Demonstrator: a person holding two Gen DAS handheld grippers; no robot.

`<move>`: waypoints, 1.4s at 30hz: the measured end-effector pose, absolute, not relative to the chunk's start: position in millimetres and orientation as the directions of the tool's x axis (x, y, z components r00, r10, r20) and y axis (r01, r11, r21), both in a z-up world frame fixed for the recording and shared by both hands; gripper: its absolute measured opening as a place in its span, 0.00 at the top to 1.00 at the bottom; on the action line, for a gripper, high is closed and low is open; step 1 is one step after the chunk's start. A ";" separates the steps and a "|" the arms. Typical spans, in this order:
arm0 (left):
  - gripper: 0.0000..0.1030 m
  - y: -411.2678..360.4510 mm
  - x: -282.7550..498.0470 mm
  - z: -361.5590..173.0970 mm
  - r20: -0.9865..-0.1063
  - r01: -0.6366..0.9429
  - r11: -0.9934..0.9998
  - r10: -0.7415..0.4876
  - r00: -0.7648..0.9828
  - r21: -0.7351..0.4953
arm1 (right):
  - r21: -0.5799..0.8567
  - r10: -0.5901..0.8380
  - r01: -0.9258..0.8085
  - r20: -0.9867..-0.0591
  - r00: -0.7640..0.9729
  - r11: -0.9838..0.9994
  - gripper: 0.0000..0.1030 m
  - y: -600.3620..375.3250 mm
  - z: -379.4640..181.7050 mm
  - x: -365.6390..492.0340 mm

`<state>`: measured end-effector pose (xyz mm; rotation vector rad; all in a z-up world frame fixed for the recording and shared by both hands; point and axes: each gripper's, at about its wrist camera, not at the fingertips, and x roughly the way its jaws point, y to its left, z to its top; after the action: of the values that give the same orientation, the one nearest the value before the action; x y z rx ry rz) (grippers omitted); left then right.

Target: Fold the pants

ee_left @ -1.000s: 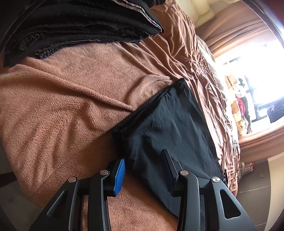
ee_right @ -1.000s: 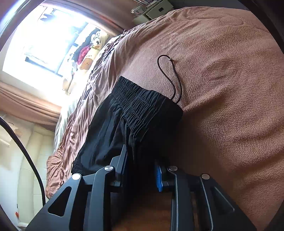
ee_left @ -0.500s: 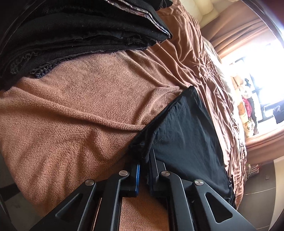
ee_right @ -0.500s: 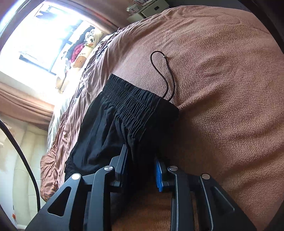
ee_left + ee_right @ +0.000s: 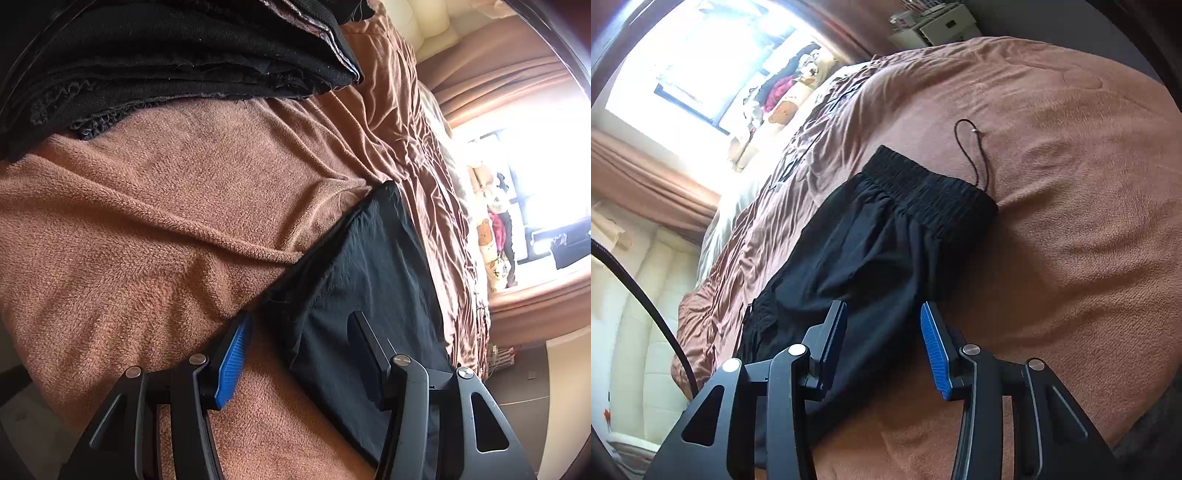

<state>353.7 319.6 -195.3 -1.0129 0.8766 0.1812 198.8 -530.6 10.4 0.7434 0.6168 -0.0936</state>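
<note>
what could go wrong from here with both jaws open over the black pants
1. The drawstring trails loose past the waistband onto the brown blanket, so it could stick out of the next fold.
2. The blanket is ridged beside the black pants; the left gripper, whose jaws have just been opening, could pinch blanket too.
3. The right gripper has just been opening; the fabric may slump.

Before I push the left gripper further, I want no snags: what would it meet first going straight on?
Most likely the black pants, whose near edge lies between the open left gripper fingers. Beyond them comes the brown blanket; the folded dark clothes lie much farther. Depth is uncertain.
</note>
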 end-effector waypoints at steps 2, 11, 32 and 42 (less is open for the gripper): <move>0.46 321.1 357.4 -196.7 -0.703 -0.501 0.549 -0.251 0.665 -0.669 | 0.571 0.124 0.275 -0.562 0.818 0.774 0.62 -516.6 20.8 197.8; 0.46 320.5 375.9 -197.5 -0.674 -0.426 0.591 -0.290 0.680 -0.684 | 0.470 0.184 0.133 -0.567 0.803 0.873 0.62 -445.1 58.5 207.8; 0.87 322.7 363.4 -209.8 -0.646 -0.405 0.557 -0.347 0.680 -0.725 | 0.217 0.235 -0.112 -0.709 0.665 0.970 0.62 -288.4 58.9 331.7; 0.87 317.8 370.8 -206.5 -0.686 -0.438 0.579 -0.322 0.653 -0.688 | -0.034 0.182 -0.316 -0.757 0.627 0.948 0.47 -215.2 44.2 411.3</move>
<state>370.8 317.8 -206.5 -0.9867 0.8949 0.0794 411.3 -215.2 44.2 -0.1694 0.8468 0.2873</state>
